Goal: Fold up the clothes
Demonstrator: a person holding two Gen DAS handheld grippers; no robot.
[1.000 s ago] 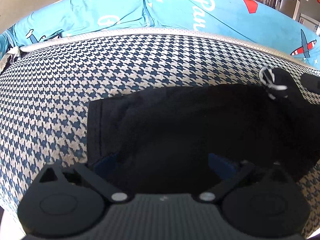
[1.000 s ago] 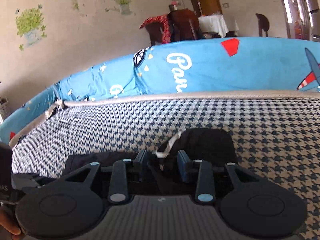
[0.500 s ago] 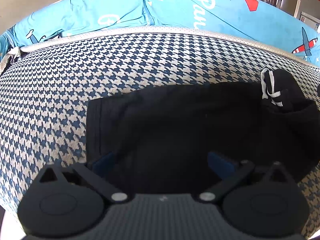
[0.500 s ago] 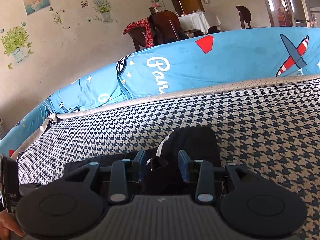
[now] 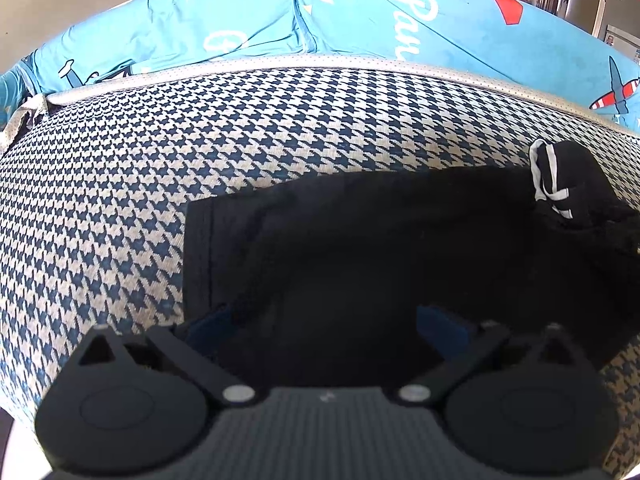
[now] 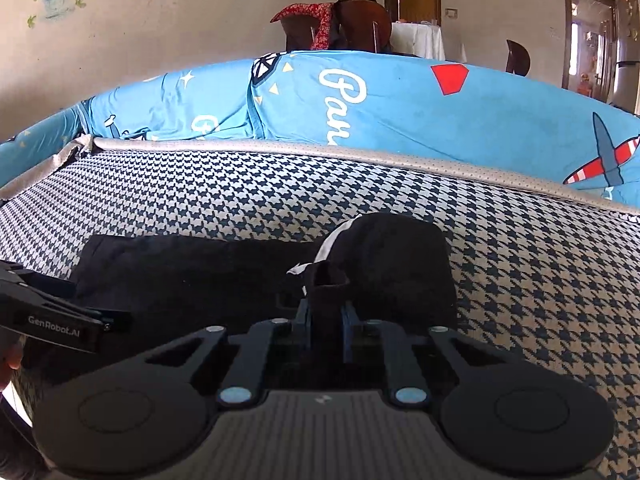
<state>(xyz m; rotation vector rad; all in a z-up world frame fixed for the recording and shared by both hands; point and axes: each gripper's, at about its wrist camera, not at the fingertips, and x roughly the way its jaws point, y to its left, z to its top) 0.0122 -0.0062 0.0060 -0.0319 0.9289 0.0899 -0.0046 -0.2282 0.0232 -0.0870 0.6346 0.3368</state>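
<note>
A black garment (image 5: 360, 248) lies flat on the houndstooth seat, its right end bunched up with a white-striped edge (image 5: 548, 184). My left gripper (image 5: 324, 320) hovers over the garment's near left part, jaws wide open, the cloth beneath them and not pinched. In the right wrist view the same garment (image 6: 180, 272) stretches left from the bunched end (image 6: 400, 252). My right gripper (image 6: 326, 316) is closing its jaws, and its blue pads press on a raised fold of black cloth just below the white stripe (image 6: 332, 240). The left gripper's housing (image 6: 56, 322) shows at the left edge.
The houndstooth seat cushion (image 6: 540, 300) extends bare to the right of the garment and to its left (image 5: 100, 200). A blue printed backrest cover (image 6: 400, 112) rises behind a grey seam. Chairs and a table (image 6: 360, 24) stand beyond. A hand (image 6: 8, 360) is at the left edge.
My right gripper has sunk toward the bunched end and its jaws have narrowed from loosely around the fold to pressing on it. The left gripper has stayed put and open.
</note>
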